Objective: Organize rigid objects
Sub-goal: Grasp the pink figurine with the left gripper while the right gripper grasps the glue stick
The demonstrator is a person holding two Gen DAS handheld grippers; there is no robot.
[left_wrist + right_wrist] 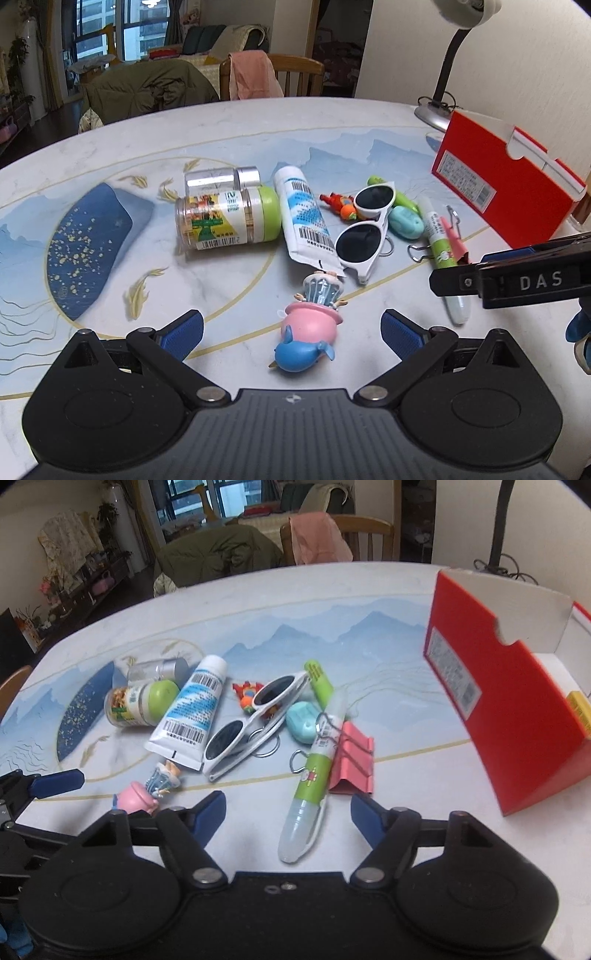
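- Letters "DAS" show in white on the black right gripper (517, 282), which pokes in from the side in the left wrist view.
- Barcodes sit on the white and blue tube (303, 218), and a white sticker with tiny print is on the red box (491, 716). The print is too small to read.
- Two jars lie on their sides, touching: one with a green lid (227, 219) and one with a silver lid (221, 177).
- One pair of white sunglasses (365, 225) lies folded, just beside the tube.
- One green glue stick (308, 775) lies across one pink binder clip (352, 762).
- One teal lump (303, 722), maybe an eraser, sits near the sunglasses.
- One small orange toy (340, 203) lies between the tube and the sunglasses.
- One toy figure (306, 328) with a pink body and a blue end lies between the fingers of the left gripper (291, 332).
- Both grippers have their jaws wide apart and hold nothing.
- All of it lies on a table (110, 155) with blue mountains painted on it.
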